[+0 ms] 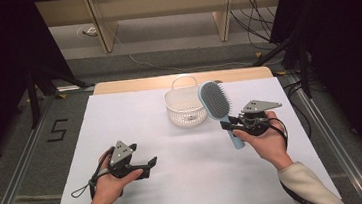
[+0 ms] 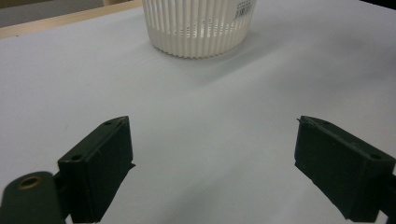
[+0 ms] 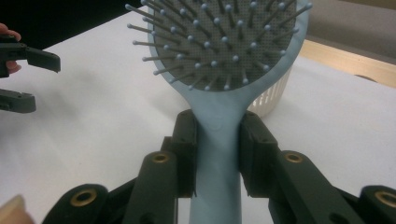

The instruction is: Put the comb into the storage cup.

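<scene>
Right gripper view, hairbrush handle clamped between right gripper jaws, head upward

We see a desk covered by a flat white sheet, with a strip of pale wood showing along its far edge. Directly on the white surface stands a small round white plastic basket with ribbed, slotted walls and a thin loop handle, placed near the far edge and a little right of the middle. In the left gripper view the same basket sits on the white sheet, with the wooden strip behind it.
</scene>
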The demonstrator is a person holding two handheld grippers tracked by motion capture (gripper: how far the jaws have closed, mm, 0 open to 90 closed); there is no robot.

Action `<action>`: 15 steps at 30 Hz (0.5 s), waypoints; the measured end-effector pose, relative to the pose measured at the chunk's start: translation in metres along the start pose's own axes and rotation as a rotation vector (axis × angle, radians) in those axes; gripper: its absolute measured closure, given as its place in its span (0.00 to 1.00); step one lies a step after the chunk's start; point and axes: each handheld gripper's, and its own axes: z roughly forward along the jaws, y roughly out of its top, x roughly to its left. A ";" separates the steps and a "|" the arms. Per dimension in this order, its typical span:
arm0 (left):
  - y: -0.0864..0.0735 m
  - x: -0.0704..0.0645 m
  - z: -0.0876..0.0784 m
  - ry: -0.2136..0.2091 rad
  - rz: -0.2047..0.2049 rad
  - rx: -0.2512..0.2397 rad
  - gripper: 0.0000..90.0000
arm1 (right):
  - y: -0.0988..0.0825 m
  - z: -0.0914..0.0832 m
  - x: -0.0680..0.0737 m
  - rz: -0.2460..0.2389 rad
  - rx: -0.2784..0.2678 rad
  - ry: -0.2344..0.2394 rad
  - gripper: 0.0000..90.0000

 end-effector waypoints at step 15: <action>0.000 0.000 0.000 0.000 0.001 0.001 0.12 | 0.004 0.001 -0.001 0.006 -0.025 -0.010 0.79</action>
